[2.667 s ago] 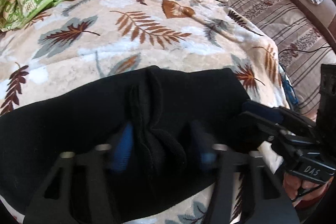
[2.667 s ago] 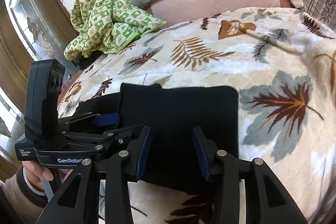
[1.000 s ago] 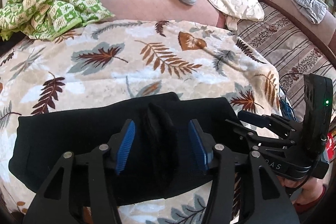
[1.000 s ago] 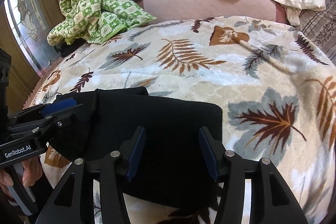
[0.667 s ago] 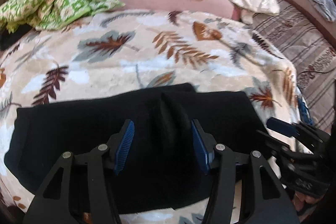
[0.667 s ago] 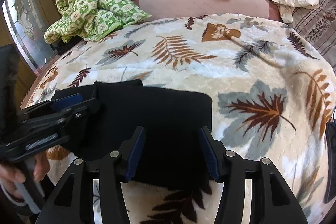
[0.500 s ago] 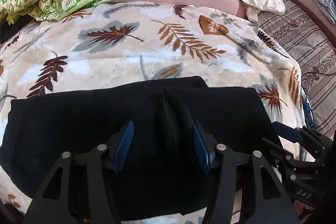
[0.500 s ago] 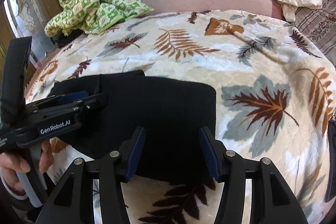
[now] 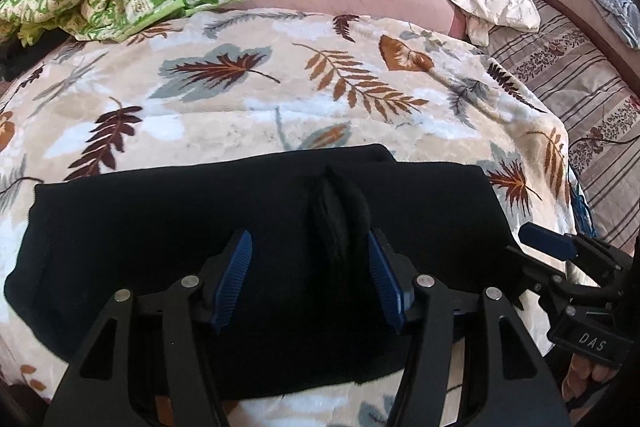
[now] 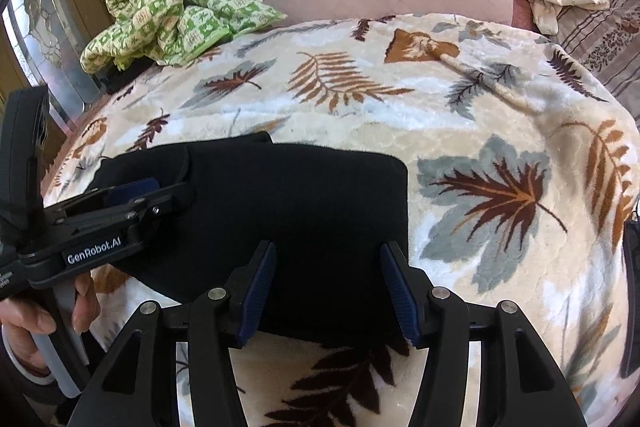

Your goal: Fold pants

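The black pants (image 9: 168, 227) lie folded into a flat band on the leaf-print blanket (image 9: 248, 99), directly under and ahead of both tools. The left tool (image 9: 310, 275) hangs over the band with its jaws apart, gripping nothing, a raised ridge of cloth standing between its blue pads nearer the right one. The right tool (image 10: 328, 287) hangs over the band's right end, jaws likewise apart and empty, a green patterned quilt (image 10: 172, 3) far ahead to its left.

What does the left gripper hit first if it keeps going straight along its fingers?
Most likely the black pants: the left gripper points down at them, open, with the raised fold ridge just ahead of its fingers. Depth is unclear, so contact could be ridge or flat cloth.
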A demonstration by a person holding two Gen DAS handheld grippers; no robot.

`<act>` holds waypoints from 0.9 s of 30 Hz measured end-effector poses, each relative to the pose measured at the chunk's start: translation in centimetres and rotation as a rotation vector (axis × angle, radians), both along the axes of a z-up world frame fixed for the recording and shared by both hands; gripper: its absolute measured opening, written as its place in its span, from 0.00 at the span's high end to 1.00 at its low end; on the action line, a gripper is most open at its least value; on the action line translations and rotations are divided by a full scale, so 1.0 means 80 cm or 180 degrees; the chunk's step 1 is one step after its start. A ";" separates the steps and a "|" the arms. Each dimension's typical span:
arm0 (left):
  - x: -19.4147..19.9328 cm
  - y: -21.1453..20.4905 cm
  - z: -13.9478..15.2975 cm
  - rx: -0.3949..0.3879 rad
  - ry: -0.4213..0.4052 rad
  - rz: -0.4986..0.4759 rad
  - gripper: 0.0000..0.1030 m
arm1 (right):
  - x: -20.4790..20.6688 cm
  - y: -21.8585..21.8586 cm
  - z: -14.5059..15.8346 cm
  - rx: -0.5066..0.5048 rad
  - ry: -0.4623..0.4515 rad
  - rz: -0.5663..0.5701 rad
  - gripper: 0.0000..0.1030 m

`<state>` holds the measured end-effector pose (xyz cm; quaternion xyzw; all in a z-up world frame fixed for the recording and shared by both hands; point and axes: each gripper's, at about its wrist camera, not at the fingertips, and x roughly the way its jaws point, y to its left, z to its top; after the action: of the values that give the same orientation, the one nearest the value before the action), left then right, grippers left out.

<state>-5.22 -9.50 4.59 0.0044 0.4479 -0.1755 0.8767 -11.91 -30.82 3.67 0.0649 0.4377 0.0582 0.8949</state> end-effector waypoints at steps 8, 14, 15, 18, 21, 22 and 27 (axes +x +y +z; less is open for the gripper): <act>-0.012 0.007 -0.006 0.0063 -0.0040 0.0058 0.44 | -0.004 0.018 -0.001 -0.0024 0.0016 0.0146 0.45; -0.009 0.007 -0.016 0.0046 -0.0010 0.0092 0.42 | 0.000 0.029 -0.017 -0.0136 0.0079 0.0188 0.36; -0.009 0.007 -0.016 0.0037 -0.0009 0.0094 0.42 | 0.001 0.030 -0.018 -0.0157 0.0077 0.0196 0.35; -0.010 0.012 -0.013 -0.0021 0.0025 0.0100 0.41 | 0.000 0.030 -0.011 -0.0143 0.0067 0.0181 0.35; -0.012 0.019 -0.007 -0.0087 0.0051 0.0120 0.37 | 0.000 0.029 0.004 -0.0025 -0.0023 0.0214 0.35; -0.012 0.022 -0.005 -0.0103 0.0050 0.0137 0.36 | 0.000 0.030 0.010 -0.0029 -0.0062 0.0225 0.35; -0.016 0.044 0.008 -0.0160 0.0042 0.0256 0.28 | 0.009 0.048 0.030 -0.0028 -0.0186 0.0294 0.35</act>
<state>-6.48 -5.94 5.24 -0.0368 0.4489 -0.1514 0.8799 -11.17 -27.01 6.04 0.0390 0.4142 0.0994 0.9039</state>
